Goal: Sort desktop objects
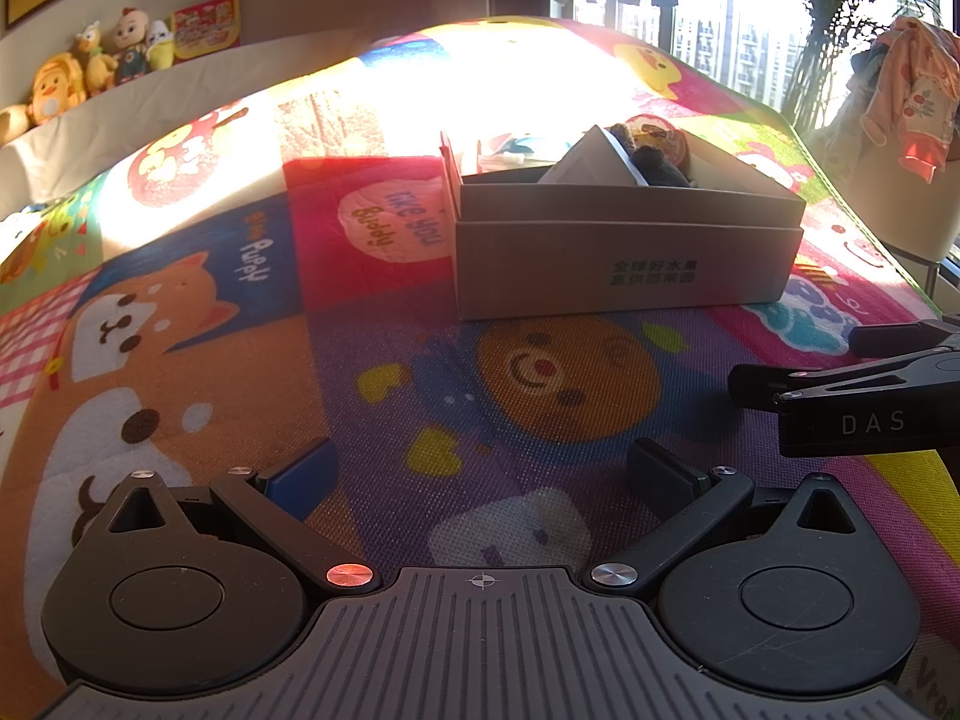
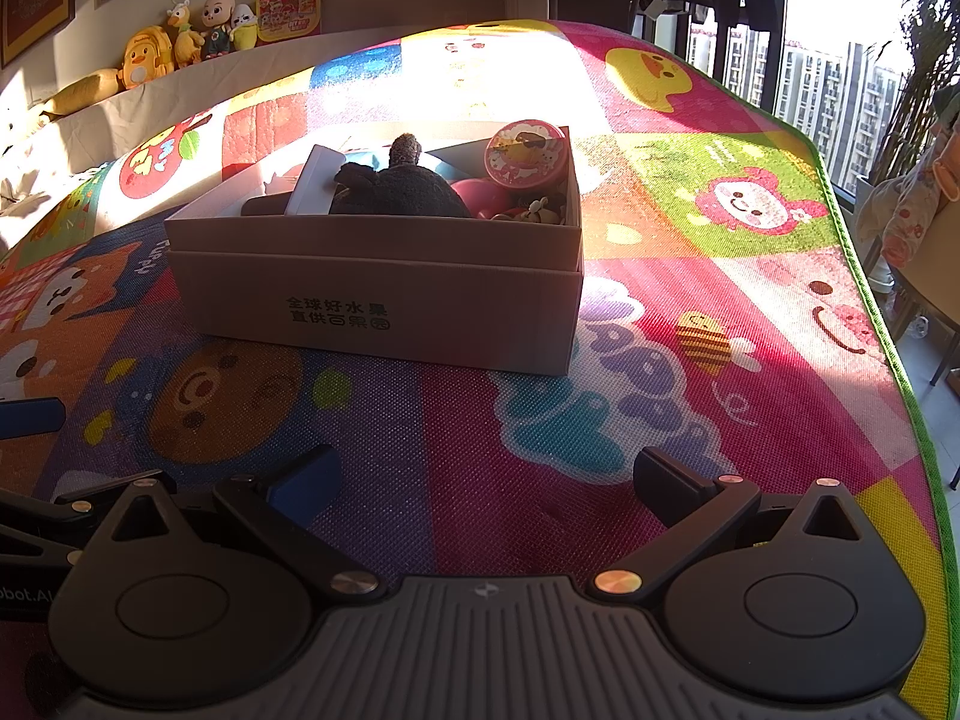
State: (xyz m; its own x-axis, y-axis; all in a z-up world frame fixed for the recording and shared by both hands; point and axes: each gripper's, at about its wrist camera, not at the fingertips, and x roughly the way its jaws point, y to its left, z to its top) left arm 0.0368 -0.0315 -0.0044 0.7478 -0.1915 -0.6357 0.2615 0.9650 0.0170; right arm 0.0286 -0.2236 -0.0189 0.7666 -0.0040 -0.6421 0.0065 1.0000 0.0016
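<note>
A brown cardboard box (image 1: 624, 264) (image 2: 384, 306) stands on the colourful play mat (image 1: 372, 384) (image 2: 690, 228). Inside it lie a dark plush toy (image 2: 399, 189), a round pink tin (image 2: 527, 151), a white box (image 2: 315, 180) and small toys. My left gripper (image 1: 480, 477) hovers open over the mat in front of the box, nothing between its fingers. My right gripper (image 2: 486, 480) is open too, empty, short of the box. The right gripper's fingers (image 1: 840, 384) show at the right edge of the left wrist view. The left gripper's blue fingertip (image 2: 30, 417) shows at the left edge of the right wrist view.
Plush toys (image 2: 180, 42) and a picture book (image 2: 288, 12) line a ledge at the back left. Windows (image 2: 828, 60) and a plant (image 1: 852, 18) are at the right. Clothes (image 1: 912, 90) hang beyond the mat's right edge (image 2: 870, 300).
</note>
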